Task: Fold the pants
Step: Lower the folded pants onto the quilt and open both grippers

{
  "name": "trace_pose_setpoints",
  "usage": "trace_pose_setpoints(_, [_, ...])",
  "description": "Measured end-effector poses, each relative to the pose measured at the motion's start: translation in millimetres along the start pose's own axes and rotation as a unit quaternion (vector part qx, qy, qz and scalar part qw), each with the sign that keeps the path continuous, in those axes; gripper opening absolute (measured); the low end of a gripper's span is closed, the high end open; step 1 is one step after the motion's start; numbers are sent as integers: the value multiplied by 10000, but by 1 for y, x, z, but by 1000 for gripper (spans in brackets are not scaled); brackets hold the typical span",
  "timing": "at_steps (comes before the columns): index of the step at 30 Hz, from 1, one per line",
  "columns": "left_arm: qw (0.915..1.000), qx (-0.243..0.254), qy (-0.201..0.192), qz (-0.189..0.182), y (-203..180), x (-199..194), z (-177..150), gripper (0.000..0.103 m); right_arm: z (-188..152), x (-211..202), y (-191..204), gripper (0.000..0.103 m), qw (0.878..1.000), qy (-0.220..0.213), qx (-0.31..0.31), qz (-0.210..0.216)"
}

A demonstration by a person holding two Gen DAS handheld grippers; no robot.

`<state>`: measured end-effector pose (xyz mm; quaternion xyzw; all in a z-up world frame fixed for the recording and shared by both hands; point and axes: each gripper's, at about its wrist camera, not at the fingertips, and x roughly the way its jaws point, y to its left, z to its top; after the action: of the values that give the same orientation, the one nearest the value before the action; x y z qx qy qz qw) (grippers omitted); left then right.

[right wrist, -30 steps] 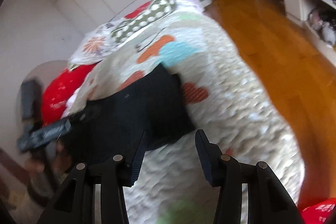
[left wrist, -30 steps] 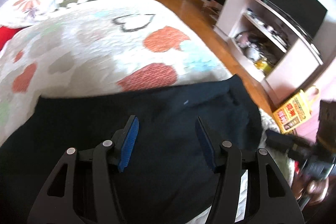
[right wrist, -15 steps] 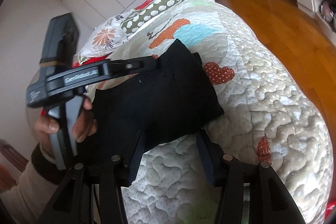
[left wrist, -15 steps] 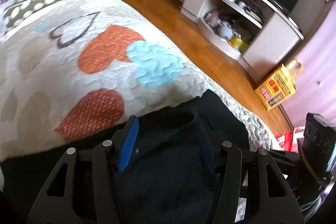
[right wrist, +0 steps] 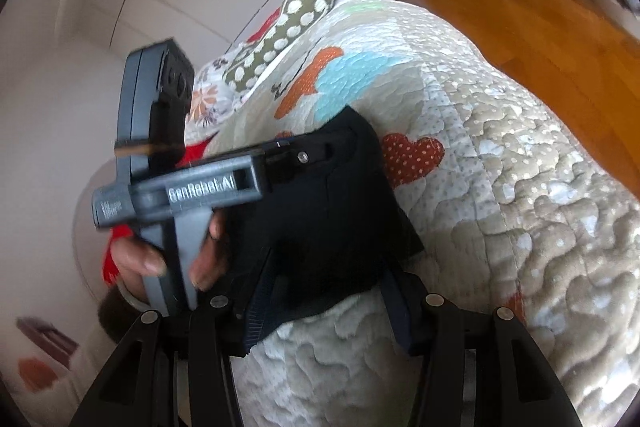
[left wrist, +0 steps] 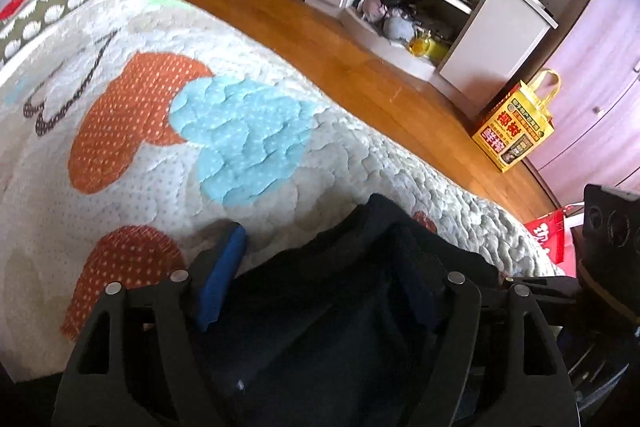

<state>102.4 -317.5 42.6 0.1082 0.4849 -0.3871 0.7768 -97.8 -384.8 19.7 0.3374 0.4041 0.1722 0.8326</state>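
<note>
Black pants (right wrist: 340,211) lie near the quilt's (right wrist: 500,187) floor-side edge.

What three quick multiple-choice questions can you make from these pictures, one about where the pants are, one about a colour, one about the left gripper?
1. Where do the pants lie? A on the floor; B on the quilt; C on a shelf.
2. What colour is the bag on the floor? A yellow; B green; C black.
3. How do the left gripper jaws stand? A clamped tight; B apart, opening over the pants; C out of view.

B: dark cloth rests on the heart-patterned cover. A: it stands yellow beside the cabinet. B: a wide gap shows, with no pinch.
</note>
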Motion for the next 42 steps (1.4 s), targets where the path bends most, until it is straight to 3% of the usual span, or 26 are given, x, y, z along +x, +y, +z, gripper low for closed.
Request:
trace_pose_setpoints(1, [10000,0,-85,-15,-1,-1,-1,66,1,3,2,43,10000,-26,-36,-41])
trace_pose_setpoints(3, [9996,-158,-158,-196,3,-4,0,40,4,6,8,30,9999,-46,-104,-61])
trace_pose_setpoints(6, [9979,-456,-350,-294,10,-22,2,34,10,-3,31,21,9987,-313,-410,65])
trace_pose_setpoints(9, [9938,-778,-698,-379,26,-63,-4,33,11,-8,73,20,9939,-348,-1031,197])
trace_pose_setpoints(13, [9785,-1644,-1165,-447,76,-132,-40,34,-2,4,135,20,9823,-167,-1810,448])
trace_pose_setpoints(17, [9593,-2381,-1502,-197,115,-179,-104,61,-30,43,179,20,9701,295,-2269,808])
trace_pose_setpoints(18, [9534,-2564,-1574,-218,124,-186,-121,67,-37,53,184,20,9677,426,-2326,874])
trace_pose_setpoints(20, [9432,-2913,-1589,-175,137,-196,-153,68,-58,85,192,20,9632,821,-2375,954])
trace_pose_setpoints(23, [9319,-3283,-1540,-13,150,-204,-193,68,-84,130,185,39,9595,1769,-2099,623])
trace_pose_setpoints(25, [9283,-3408,-1485,80,150,-205,-210,68,-88,112,184,40,9601,1591,-2140,840])
trace_pose_setpoints(28, [9274,-3466,-1398,142,142,-198,-223,68,-78,82,177,46,9609,1426,-2079,1145])
trace_pose_setpoints(31, [9287,-3460,-1318,197,126,-186,-229,68,-68,60,163,49,9681,1057,-2160,696])
trace_pose_setpoints(34, [9324,-3416,-1168,196,110,-169,-223,68,-63,58,145,49,9763,1005,-1819,603])
trace_pose_setpoints(37, [9400,-3181,-1124,501,93,-160,-216,68,-61,58,135,49,9800,942,-1686,468])
trace_pose_setpoints(38, [9446,-3044,-1038,660,87,-158,-212,61,-59,59,137,49,9797,913,-1737,411])
trace_pose_setpoints(39, [9468,-2980,-961,745,84,-157,-209,42,-59,51,138,49,9792,897,-1780,379])
trace_pose_setpoints(41, [9450,-2973,-806,1097,86,-157,-209,26,-58,54,147,49,9769,871,-1921,347])
trace_pose_setpoints(42, [9432,-3029,-786,1117,90,-158,-211,26,-58,51,150,49,9757,850,-1987,360])
